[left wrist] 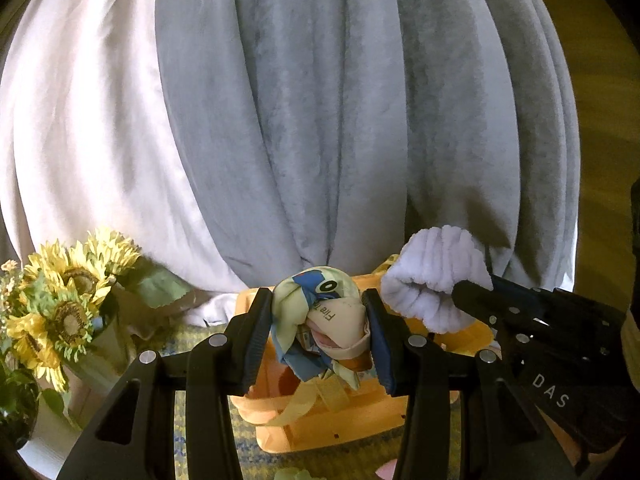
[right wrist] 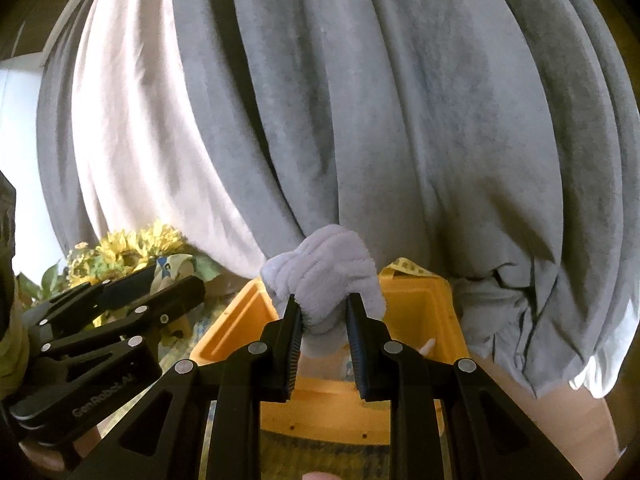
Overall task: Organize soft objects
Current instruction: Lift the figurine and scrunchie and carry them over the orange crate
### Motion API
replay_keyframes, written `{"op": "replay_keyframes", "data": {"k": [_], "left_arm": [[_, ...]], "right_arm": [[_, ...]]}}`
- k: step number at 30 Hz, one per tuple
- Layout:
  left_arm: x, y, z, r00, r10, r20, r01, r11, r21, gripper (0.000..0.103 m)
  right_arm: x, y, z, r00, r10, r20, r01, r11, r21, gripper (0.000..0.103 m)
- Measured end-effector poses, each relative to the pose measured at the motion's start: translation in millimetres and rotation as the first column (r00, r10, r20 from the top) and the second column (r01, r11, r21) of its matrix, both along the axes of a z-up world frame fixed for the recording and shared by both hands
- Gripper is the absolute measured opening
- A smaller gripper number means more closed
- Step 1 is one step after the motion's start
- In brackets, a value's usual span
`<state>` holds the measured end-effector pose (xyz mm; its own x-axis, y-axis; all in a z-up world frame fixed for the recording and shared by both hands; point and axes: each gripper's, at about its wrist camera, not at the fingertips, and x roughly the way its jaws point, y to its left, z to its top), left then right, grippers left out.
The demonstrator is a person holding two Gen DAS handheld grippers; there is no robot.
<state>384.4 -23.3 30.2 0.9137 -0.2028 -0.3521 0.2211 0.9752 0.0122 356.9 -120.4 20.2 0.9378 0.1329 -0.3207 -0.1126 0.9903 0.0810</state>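
My left gripper (left wrist: 318, 320) is shut on a bunched printed cloth (left wrist: 320, 308), pale yellow with blue patches, held above an open orange-yellow box (left wrist: 476, 330). My right gripper (right wrist: 323, 320) is shut on a fluffy pale lilac towel (right wrist: 324, 276) and holds it over the same box (right wrist: 416, 300). In the left wrist view the towel (left wrist: 432, 276) and the right gripper (left wrist: 476, 296) sit just right of my left gripper. In the right wrist view the left gripper (right wrist: 160, 280) with its cloth (right wrist: 176, 266) is at the left.
Grey and white curtains (left wrist: 320, 120) hang close behind the box. A bunch of artificial sunflowers (left wrist: 68, 304) stands at the left. The box rests on a blue and yellow woven mat (left wrist: 360, 456).
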Motion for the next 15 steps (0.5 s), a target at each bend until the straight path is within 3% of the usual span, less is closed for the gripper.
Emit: {"op": "replay_keyframes", "data": {"k": [15], "left_arm": [[63.3,-11.3,-29.0,0.997,-0.016,-0.078,0.021,0.997,0.067,0.045]], "right_arm": [[56.5,-17.1,-27.7,0.995,-0.054,-0.08,0.053,0.999,-0.012,0.023]]}}
